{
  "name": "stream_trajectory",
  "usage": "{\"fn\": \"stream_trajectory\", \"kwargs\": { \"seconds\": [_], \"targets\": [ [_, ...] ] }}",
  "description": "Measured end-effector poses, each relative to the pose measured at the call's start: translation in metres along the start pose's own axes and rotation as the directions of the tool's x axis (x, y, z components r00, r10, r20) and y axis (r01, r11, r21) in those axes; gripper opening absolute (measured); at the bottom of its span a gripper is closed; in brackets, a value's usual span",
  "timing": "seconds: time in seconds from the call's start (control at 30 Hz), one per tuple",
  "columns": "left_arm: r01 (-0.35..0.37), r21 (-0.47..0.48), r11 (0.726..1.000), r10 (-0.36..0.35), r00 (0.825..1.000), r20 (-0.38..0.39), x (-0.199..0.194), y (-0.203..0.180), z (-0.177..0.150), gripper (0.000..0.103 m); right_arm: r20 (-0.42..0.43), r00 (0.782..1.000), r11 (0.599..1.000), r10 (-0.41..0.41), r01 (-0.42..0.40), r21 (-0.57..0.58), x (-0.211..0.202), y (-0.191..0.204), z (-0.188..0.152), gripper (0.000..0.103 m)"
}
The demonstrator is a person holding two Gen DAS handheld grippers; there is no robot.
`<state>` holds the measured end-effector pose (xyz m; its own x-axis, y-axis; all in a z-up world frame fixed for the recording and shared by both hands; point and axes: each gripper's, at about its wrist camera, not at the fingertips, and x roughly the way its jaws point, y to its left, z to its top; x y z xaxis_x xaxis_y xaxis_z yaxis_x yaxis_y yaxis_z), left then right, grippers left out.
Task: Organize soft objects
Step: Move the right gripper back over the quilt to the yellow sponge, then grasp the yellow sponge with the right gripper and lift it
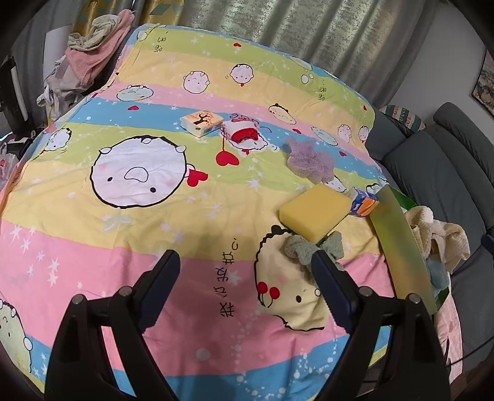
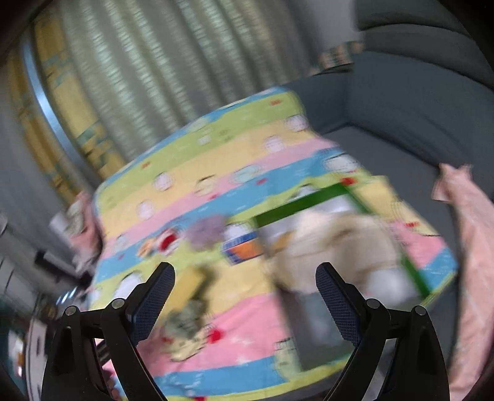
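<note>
Fingers of the left gripper (image 1: 244,271) stand wide apart over the striped cartoon quilt (image 1: 92,240), with only printed cloth between them, so this gripper holds nothing. Just beside its right finger lies a grey-green scrunchie (image 1: 311,245), and a yellow sponge (image 1: 315,212) rests partly on top of it. The scrunchie looks very light and limp; I think a pinch across its bunched ring is the safe hold. The sponge will squash easily, so the two long flat sides are the better place to take it. Next to the sponge stands a small orange and blue pack (image 1: 362,203), touching the wall of a green box (image 1: 398,240) that already has cream cloth (image 1: 441,237) inside; it seems to be the collecting place. Farther away there is a fluffy lilac scrunchie (image 1: 310,160), then a red and white knitted piece (image 1: 244,132) beside a tissue pack (image 1: 202,121). All of these look soft and light, not fragile. The right wrist view is strongly blurred, but the right gripper (image 2: 245,290) also shows its jaws wide open and empty, above the quilt near the box. Grey curtains (image 1: 308,27) hang behind the bed.
</note>
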<state>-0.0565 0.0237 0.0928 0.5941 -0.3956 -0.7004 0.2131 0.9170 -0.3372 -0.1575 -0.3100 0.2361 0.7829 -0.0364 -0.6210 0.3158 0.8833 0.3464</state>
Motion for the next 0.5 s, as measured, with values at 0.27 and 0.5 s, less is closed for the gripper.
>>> {"fn": "stream_trajectory", "kwargs": {
  "seconds": [0.27, 0.5],
  "targets": [
    [-0.042, -0.016, 0.999, 0.042, 0.999, -0.03, 0.007, 0.009, 0.0, 0.086, -0.182, 0.982, 0.991, 0.052, -0.073, -0.114, 0.104, 0.087, -0.041, 0.094],
    [-0.067, -0.022, 0.998, 0.066, 0.997, -0.047, 0.01, 0.019, 0.003, 0.086, -0.287, 0.956, 0.987, 0.054, -0.094, -0.128, 0.183, 0.121, -0.069, 0.093]
  ]
}}
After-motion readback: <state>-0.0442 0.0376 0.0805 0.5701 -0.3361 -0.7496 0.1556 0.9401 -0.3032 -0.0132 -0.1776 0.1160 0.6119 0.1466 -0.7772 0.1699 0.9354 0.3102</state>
